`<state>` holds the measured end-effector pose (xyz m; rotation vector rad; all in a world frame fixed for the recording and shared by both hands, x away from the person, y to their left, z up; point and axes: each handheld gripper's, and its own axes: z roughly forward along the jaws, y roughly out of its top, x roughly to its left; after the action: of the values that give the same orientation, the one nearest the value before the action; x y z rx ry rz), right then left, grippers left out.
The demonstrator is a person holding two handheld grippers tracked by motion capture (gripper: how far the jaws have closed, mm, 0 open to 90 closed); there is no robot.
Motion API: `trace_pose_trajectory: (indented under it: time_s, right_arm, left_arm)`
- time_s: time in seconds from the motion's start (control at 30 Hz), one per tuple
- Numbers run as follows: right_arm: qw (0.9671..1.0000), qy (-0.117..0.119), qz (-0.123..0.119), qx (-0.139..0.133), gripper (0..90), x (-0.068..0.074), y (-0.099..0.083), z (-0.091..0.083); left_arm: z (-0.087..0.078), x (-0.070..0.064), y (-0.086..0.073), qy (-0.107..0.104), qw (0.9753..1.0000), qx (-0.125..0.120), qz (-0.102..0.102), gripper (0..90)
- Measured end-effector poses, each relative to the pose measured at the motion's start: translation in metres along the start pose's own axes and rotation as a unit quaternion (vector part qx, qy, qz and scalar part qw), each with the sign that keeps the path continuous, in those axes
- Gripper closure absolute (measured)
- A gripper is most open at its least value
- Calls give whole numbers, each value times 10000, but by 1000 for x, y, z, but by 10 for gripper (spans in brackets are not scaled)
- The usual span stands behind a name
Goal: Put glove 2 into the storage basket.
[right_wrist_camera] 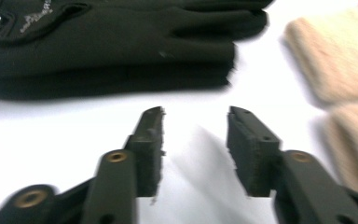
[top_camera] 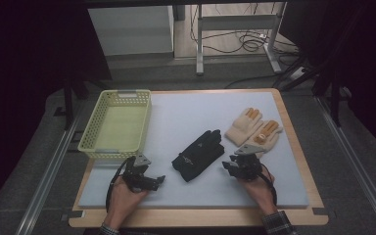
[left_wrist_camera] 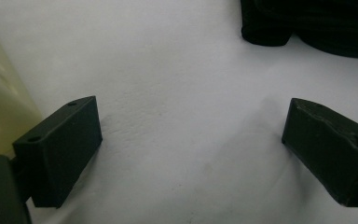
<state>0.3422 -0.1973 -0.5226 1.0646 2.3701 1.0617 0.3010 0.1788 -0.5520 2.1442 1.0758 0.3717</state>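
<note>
Looking down at the table, we see the work at its beginning: the yellow basket (top_camera: 116, 125) at ten o'clock holds nothing, and all gloves lie on the white mat (top_camera: 186, 117). We judge that the gloves should go into the basket, so everything is left to do.

The black gloves (top_camera: 198, 154) lie stacked in the middle of the mat, between our two tools. They seem to be one pair, two gloves, though the stack hides how many exactly. The beige gloves (top_camera: 254, 129) with orange fingertips lie at two o'clock, two of them, side by side and touching.

The left gripper (top_camera: 152, 182) rests on the mat at seven o'clock, just beside the basket; its jaws stand wide apart with nothing between them. The right gripper (top_camera: 231, 167) sits at five o'clock, pointing at the black gloves; its jaws are partly apart and hold nothing, with the glove edge (right_wrist_camera: 121, 79) near, ahead of them.

We count one basket and two grippers.
</note>
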Motion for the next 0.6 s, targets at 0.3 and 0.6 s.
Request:
trace_pose_trajectory:
  time_s: [0.3, 0.6]
  right_arm:
    - [9997, -227, -101, 89, 316, -12, -21, -24]
    - [9996, -275, -15, 101, 221, -29, -36, -27]
  left_arm:
    - [0, 0, 0, -15, 10000, -1, -4, 46]
    - [0, 1, 0, -76, 9999, 40, 69, 27]
